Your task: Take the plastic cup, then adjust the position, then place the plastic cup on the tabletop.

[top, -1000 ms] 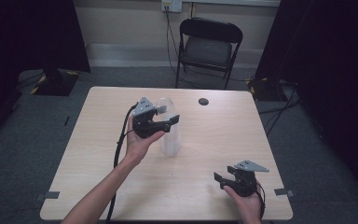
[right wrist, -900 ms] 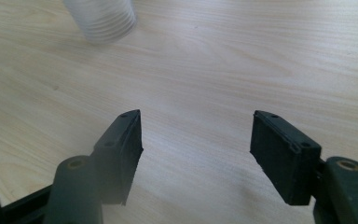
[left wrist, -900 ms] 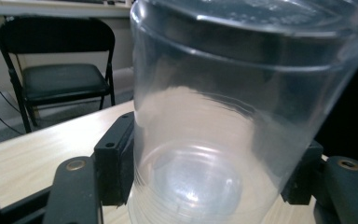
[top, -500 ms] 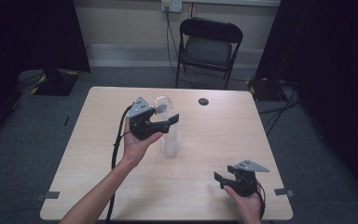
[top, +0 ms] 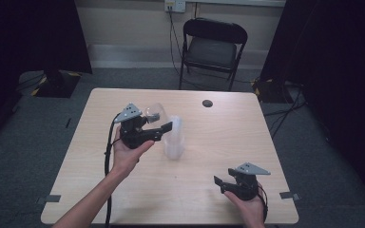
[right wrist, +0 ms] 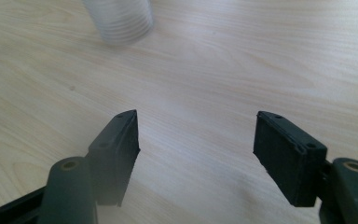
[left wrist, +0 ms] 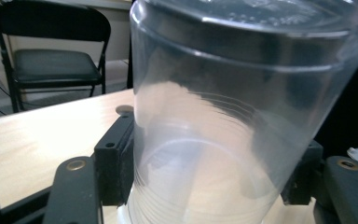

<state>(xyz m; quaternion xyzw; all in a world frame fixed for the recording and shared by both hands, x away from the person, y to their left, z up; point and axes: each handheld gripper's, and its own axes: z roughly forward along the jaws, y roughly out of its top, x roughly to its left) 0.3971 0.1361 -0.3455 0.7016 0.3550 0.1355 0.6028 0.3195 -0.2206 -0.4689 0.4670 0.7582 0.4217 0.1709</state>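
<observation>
A clear plastic cup (top: pixel 175 142) stands near the middle of the wooden table (top: pixel 100 156), and its upper part leans to the left. My left gripper (top: pixel 170 122) reaches it from the left. In the left gripper view the cup (left wrist: pixel 223 116) sits between both jaws, which press on its two sides, so that gripper (left wrist: pixel 205 172) is shut on it. Ridged rings at its lower end (right wrist: pixel 119 18) suggest stacked cups. My right gripper (top: pixel 218 183) rests at the table's front right, well apart from the cup. It stands open (right wrist: pixel 196 149) over bare wood.
A small dark round object (top: pixel 207 103) lies near the table's far edge. A black folding chair (top: pixel 214 47) stands behind the table. Dark curtains hang at both sides. The left gripper's cable (top: pixel 108 156) trails along the forearm.
The left gripper has shifted a little to the left, and the cup's top has tilted left with it. The right gripper has stayed put.
</observation>
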